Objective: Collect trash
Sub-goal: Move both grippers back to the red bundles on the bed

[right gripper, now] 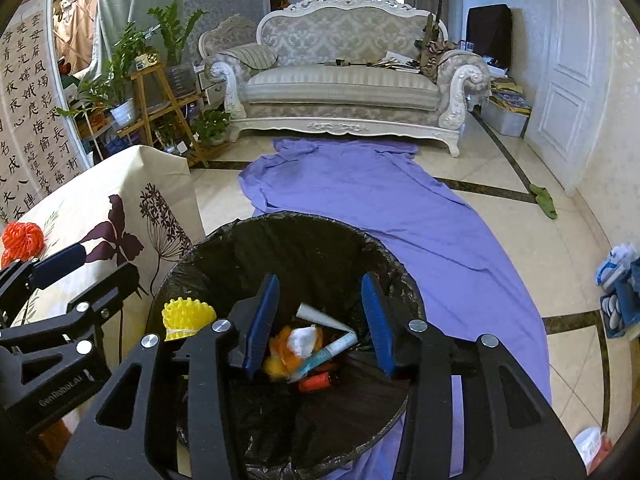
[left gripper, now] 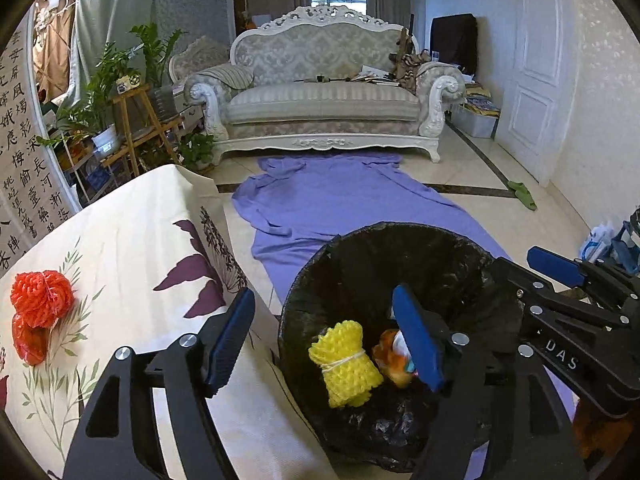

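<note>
A bin lined with a black bag [left gripper: 400,240] [right gripper: 304,224] stands on the floor beside the table. My left gripper [left gripper: 324,340] is open over it, and a yellow foam net [left gripper: 346,364] [right gripper: 186,318] lies loose below, touching neither pad. My right gripper [right gripper: 320,324] is also open above the bin. Under its gap lie a white tube [right gripper: 332,346], crumpled white paper [right gripper: 302,340] and orange scraps [left gripper: 394,360], none gripped. A red foam net [left gripper: 40,308] [right gripper: 22,238] sits on the table's floral cloth [left gripper: 132,240] to the left.
A purple sheet [left gripper: 340,196] [right gripper: 380,192] runs across the tiled floor from the bin to the ornate sofa [left gripper: 324,92]. Plant stands [left gripper: 136,120] crowd the left wall. A green cloth [right gripper: 544,200] lies near the white door; blue-and-white items [right gripper: 618,280] sit at the right.
</note>
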Demonstrator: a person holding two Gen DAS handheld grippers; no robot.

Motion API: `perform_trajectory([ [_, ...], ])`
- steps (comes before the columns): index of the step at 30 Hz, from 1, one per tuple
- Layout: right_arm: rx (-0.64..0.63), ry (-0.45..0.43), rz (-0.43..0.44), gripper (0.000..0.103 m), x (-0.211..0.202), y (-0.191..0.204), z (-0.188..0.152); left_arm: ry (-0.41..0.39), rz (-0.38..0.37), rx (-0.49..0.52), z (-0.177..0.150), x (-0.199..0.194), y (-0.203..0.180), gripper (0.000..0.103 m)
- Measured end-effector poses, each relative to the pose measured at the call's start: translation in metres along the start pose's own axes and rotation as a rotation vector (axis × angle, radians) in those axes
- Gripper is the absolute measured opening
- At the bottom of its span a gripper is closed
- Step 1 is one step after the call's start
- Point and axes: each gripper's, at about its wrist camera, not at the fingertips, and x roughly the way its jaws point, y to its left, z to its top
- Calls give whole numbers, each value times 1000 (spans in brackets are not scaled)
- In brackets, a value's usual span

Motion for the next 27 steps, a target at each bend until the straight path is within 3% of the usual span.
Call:
perform_trajectory([
  [16,-46,-11,60,51,-12,41,6,-20,77,-96,-12,-33,53,74],
  [27,-162,-15,190,54,-19,119,11,-53,241,-194,-29,-68,129,76],
])
